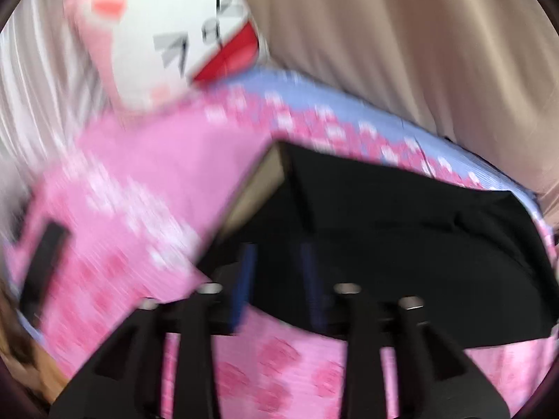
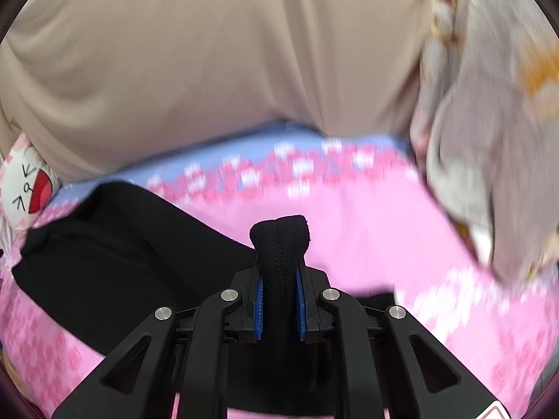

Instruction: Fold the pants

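Pants [image 1: 401, 244], black and already partly doubled over, are lying on a pink bedsheet [image 1: 139, 174] with a flower print and a blue border, spread over a bed that is backed by beige curtains [image 2: 209, 52]. A cat-face cushion [image 1: 167, 45] is sitting at the far left corner of the bed, well apart from the cloth, and a grey patterned fabric [image 2: 489, 139] is hanging at the right. In the left wrist view a pale lining or label [image 1: 258, 188] is showing at the turned-up corner of the garment. The right gripper [image 2: 280, 300] is pinching a stitched hem or seam of the pants between its blue pads [image 2: 259, 303], with a bunched tip of fabric sticking up beyond them. The left gripper [image 1: 279, 272] is blurred, but its fingers are standing apart over the near edge of the black cloth, apparently with nothing clamped between them. Judging by the drape, the fabric is soft, light and limp, so it is likely to sag and slide unless taken by the thicker seams, hems or waistband, ideally at two corners at once.
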`<control>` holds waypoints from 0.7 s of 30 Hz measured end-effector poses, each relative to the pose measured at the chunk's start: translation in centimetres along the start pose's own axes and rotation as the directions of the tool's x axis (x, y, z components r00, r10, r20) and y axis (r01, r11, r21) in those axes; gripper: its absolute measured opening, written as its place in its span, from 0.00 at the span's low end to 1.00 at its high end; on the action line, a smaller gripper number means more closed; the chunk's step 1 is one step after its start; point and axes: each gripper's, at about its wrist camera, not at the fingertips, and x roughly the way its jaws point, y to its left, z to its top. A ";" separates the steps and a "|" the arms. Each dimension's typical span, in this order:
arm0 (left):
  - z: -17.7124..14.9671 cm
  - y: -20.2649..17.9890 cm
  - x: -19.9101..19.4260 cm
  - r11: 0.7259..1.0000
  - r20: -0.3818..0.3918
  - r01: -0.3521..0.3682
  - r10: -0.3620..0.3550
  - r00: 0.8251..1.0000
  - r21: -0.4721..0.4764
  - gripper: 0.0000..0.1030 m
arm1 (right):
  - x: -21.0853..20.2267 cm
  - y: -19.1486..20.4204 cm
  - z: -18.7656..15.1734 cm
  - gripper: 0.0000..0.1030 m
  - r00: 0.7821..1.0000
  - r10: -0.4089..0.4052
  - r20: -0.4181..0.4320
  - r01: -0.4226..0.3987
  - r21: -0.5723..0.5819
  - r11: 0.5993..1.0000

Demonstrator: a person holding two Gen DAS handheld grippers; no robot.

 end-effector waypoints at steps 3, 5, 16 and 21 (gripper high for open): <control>1.4 -1.0 2.0 0.982 -0.016 0.155 -0.158 0.987 -0.112 0.87 | -0.5 0.5 -1.1 0.12 1.000 0.017 0.006 -0.017 0.044 0.999; 2.7 -2.2 3.9 0.974 -0.033 0.153 -0.161 0.986 -0.169 0.93 | -0.5 0.5 -1.0 0.12 0.999 0.024 0.021 -0.025 0.059 0.998; 7.9 -3.1 6.9 0.903 -0.098 0.235 -0.287 0.953 -0.359 0.11 | -2.3 2.2 -0.3 0.12 0.998 0.018 0.067 -0.022 0.052 0.998; 6.7 -1.5 -2.3 0.937 0.008 0.275 -0.280 0.960 -0.217 0.11 | -3.6 2.0 -0.5 0.12 0.996 0.011 0.091 -0.014 0.028 1.000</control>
